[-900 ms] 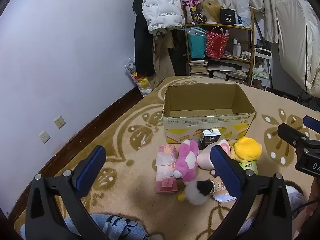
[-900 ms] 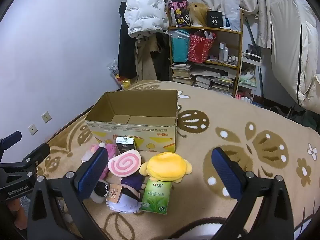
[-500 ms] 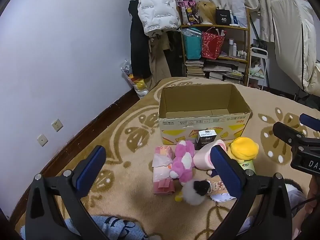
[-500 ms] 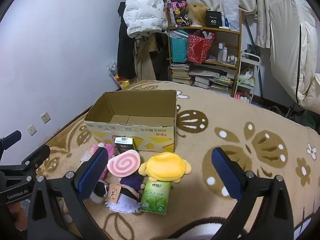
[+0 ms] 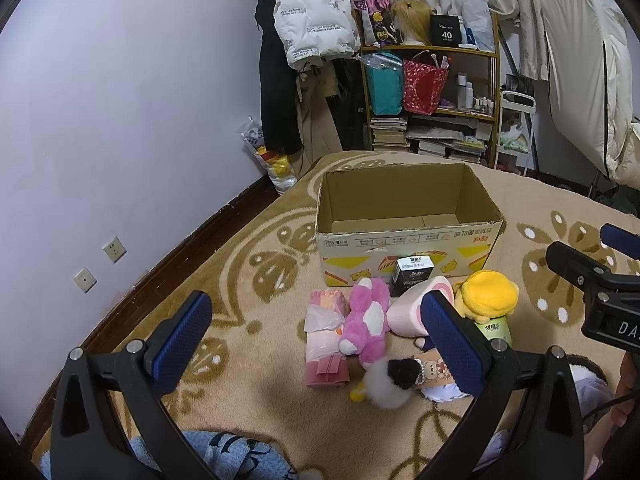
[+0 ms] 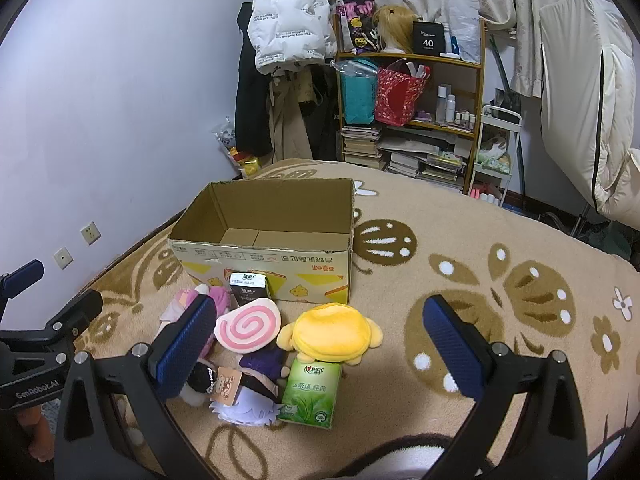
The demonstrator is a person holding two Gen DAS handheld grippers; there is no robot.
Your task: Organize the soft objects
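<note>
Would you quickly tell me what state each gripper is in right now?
Left gripper: open, holding nothing, above the carpet beside the toys.
Right gripper: open, holding nothing, above the yellow plush.

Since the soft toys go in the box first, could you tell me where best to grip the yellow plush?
Probably grip the yellow plush across its domed body from above, right gripper open; its front edge rests on the green tissue pack.

Pale wall (image 5: pixel 120 100), patterned beige carpet (image 6: pixel 500 260), cluttered wooden shelf (image 6: pixel 408 92) behind.
</note>
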